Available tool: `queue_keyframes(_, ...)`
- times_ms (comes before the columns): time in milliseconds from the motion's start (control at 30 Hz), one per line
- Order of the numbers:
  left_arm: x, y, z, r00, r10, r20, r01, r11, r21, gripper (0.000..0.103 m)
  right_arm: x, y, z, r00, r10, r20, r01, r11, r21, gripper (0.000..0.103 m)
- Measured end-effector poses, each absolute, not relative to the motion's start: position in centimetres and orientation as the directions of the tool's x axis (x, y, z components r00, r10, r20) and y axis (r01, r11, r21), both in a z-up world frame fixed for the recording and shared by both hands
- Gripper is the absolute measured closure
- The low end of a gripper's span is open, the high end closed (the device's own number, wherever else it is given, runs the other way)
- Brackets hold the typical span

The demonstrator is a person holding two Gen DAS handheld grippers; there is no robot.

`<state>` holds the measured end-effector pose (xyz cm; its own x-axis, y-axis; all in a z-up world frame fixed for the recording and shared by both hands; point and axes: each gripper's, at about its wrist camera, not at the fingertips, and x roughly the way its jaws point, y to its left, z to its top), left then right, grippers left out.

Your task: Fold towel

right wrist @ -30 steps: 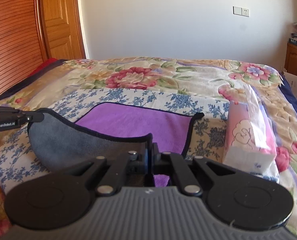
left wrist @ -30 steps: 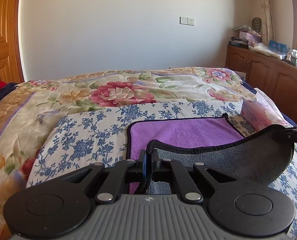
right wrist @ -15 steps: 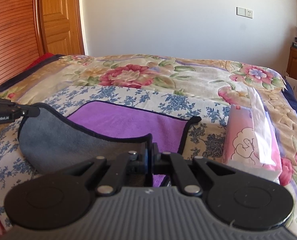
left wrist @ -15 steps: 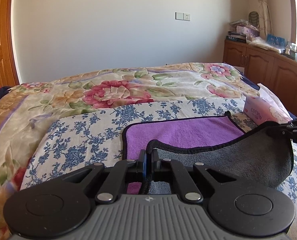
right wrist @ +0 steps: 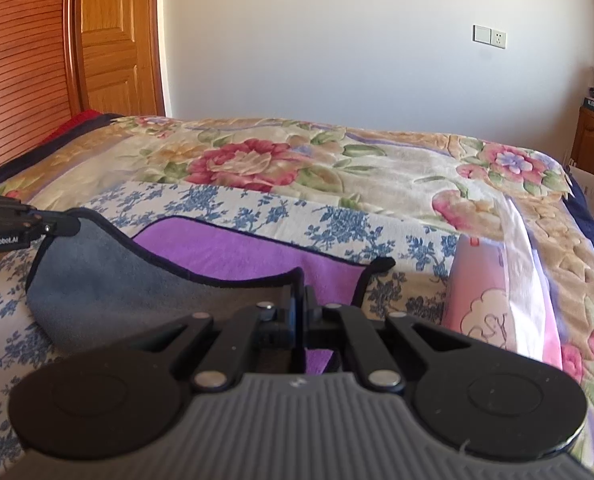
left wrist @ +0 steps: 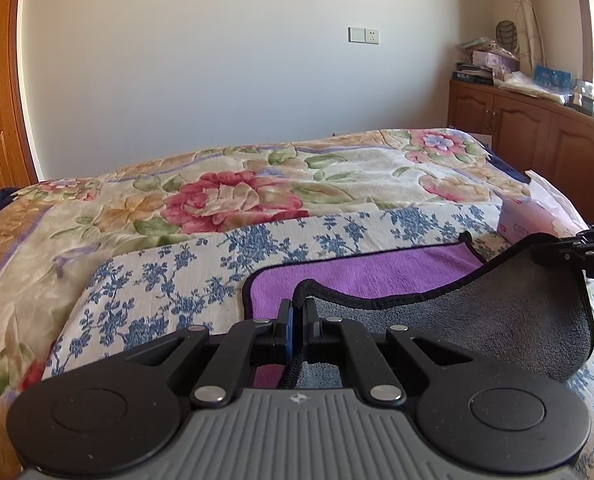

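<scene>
Left gripper: clamped tight on one near corner of the towel, black hem pinched between the fingers; also seen at far left of the right wrist view, tips closed on the lifted grey corner.
Right gripper: closed on the other near corner, hem pinched between the fingers; seen at far right of the left wrist view, tips gripping the raised edge.
Towel: purple face up, grey underside, black trim; far part lying flat just ahead of both claws, near edge lifted off the bedding and sagging in a curve between the two grips, grey side facing the cameras.
Blue floral cloth: spread under the towel, reaching left of and beyond the left claw.
Flowered blanket: covering the bed farther ahead of both claws.
Tissue pack: pink, resting just right of the right claw, near the towel's far right corner, apart from it.
Wooden cabinet: far ahead to the right, clutter on top.
Wall switch and socket: on the wall straight ahead, high up.
Wooden door: far ahead to the left of the right claw.
</scene>
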<state>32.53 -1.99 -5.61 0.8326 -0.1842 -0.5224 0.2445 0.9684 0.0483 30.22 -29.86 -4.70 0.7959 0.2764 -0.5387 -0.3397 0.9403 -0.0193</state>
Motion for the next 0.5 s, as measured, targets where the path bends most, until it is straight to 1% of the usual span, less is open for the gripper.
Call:
queue_keyframes(200, 33.8, -1.8, -5.2, 0.840, -0.189, -0.509, 0.235, 0.972, 0.027, 0.098, 31.2, -30.0, -4.6, 0.811, 0.272, -0.518, -0.333, 0.943, -0.026, 0.099)
queue_keyframes(500, 36.0, -2.4, -5.5, 0.844, -0.176, -0.506, 0.234, 0.971, 0.053, 0.098, 32.7, -30.2, -5.0, 0.823, 0.249, -0.511, -0.320, 0.946, -0.053, 0.099)
